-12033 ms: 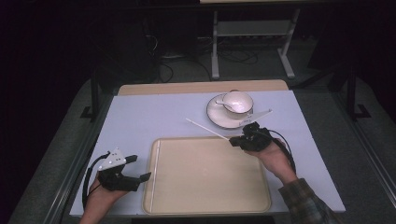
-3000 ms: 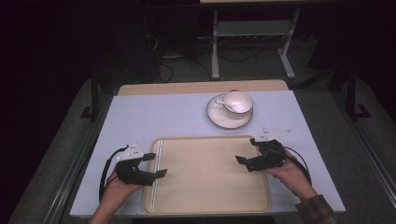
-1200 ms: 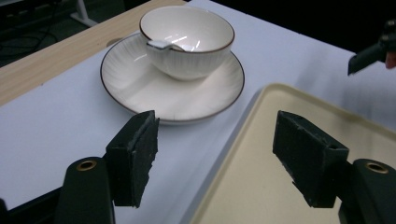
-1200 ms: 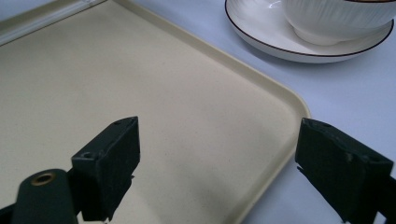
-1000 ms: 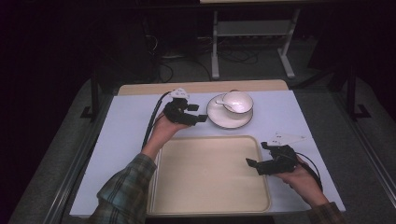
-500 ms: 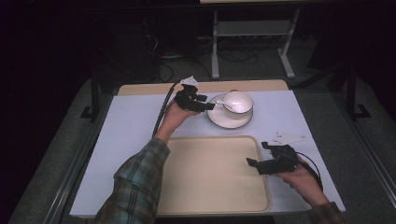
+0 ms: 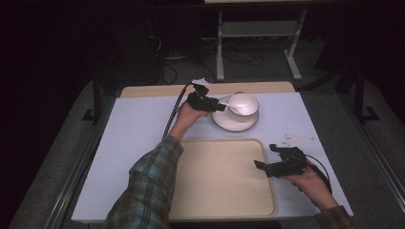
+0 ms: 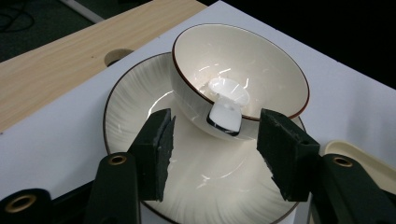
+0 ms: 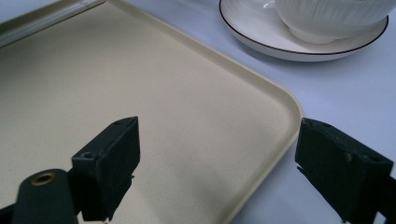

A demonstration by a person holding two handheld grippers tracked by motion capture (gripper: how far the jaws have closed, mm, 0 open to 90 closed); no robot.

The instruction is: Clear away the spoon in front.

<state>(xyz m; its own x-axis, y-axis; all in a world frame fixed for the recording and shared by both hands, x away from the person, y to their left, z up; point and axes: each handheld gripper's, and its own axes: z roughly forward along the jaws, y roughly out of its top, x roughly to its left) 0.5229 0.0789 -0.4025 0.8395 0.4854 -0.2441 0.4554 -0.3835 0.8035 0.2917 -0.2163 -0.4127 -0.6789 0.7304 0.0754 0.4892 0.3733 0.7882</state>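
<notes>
A white bowl (image 7: 244,102) with a brown rim stands on a matching saucer (image 7: 228,122) at the back of the table. A white spoon (image 8: 225,103) lies in the bowl (image 8: 243,60), its handle end hanging over the near rim. My left gripper (image 8: 215,126) is open just above the saucer (image 8: 135,102), one jaw on each side of the spoon handle, touching nothing. In the high view the left gripper (image 7: 220,108) sits at the saucer's left edge. My right gripper (image 7: 256,164) is open and empty, low over the right rim of the beige tray (image 7: 215,181).
The tray (image 9: 140,93) is bare and lies at the table's front centre. A pale mat (image 7: 133,129) covers the table, and a wooden strip (image 8: 70,51) with a round hole runs along its back edge. A white paper scrap (image 7: 296,140) lies right of the tray.
The left arm reached from the tray's front left up to the saucer, then slid right until its jaws flank the spoon handle. The right gripper stayed put.
</notes>
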